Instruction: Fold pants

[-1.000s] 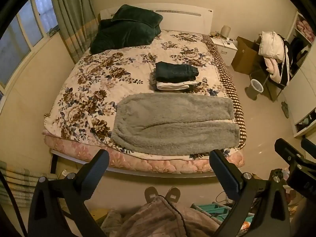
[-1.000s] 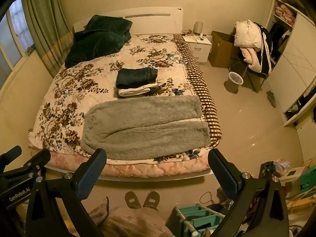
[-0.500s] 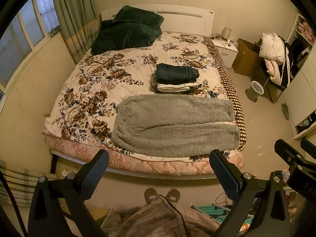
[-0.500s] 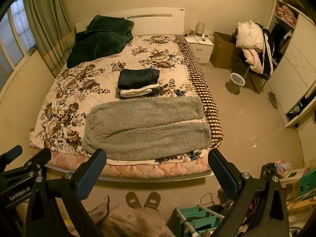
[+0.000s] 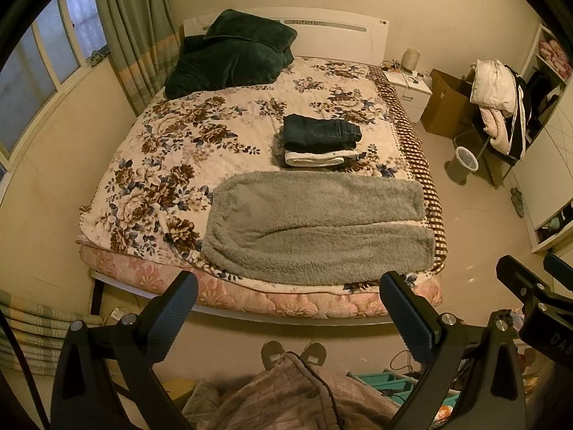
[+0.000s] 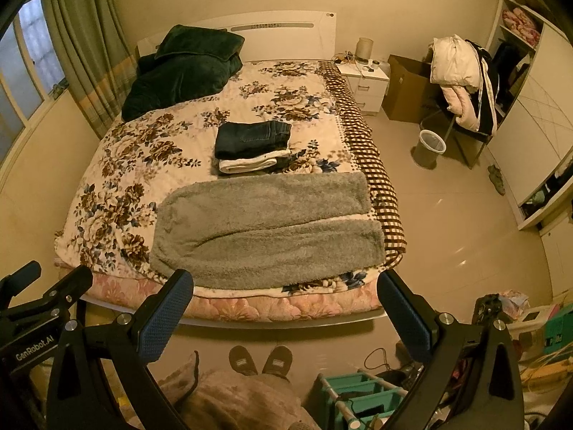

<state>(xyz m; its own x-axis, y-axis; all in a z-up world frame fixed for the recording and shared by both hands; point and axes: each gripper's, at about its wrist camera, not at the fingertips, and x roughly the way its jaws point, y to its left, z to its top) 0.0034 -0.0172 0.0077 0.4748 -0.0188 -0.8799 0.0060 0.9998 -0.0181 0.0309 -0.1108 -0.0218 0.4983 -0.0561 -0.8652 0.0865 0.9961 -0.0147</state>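
**Both claws spread wide and empty, short of the bed**

Your left gripper (image 5: 286, 319) is released, its jaws spread wide with nothing between them and nothing touching the pads. Your right gripper (image 6: 284, 317) is the same: wide apart, empty, in contact with nothing. Both hang over the floor on the near side of the bed (image 5: 250, 301), short of its foot edge, with your slippers (image 6: 261, 360) on the floor beneath them. In the left wrist view the right gripper's body shows at the right edge, well apart from the left one.

Taking the bed as your landmark: a teal rack (image 6: 358, 390) stands on the floor in front of its near right corner. The gray fleece pants (image 5: 315, 229) lie flat on the bed's near end, across its width, waist toward the left and both legs running to the right, side by side, the cuffs reaching the checkered border (image 5: 426, 193) at the bed's right edge. Just behind the pants, around mid-bed, sits a stack of folded clothes (image 5: 320, 139), dark jeans on top of a white piece. At the head of the bed, on the left, lies a dark green blanket (image 5: 229, 61).

Right of the bed's head stands a white nightstand (image 6: 365, 86), then a cardboard box (image 6: 404, 89). Farther right of the bed, a wastebasket (image 6: 429, 148) stands on the floor beside a chair heaped with clothes (image 6: 462, 79).
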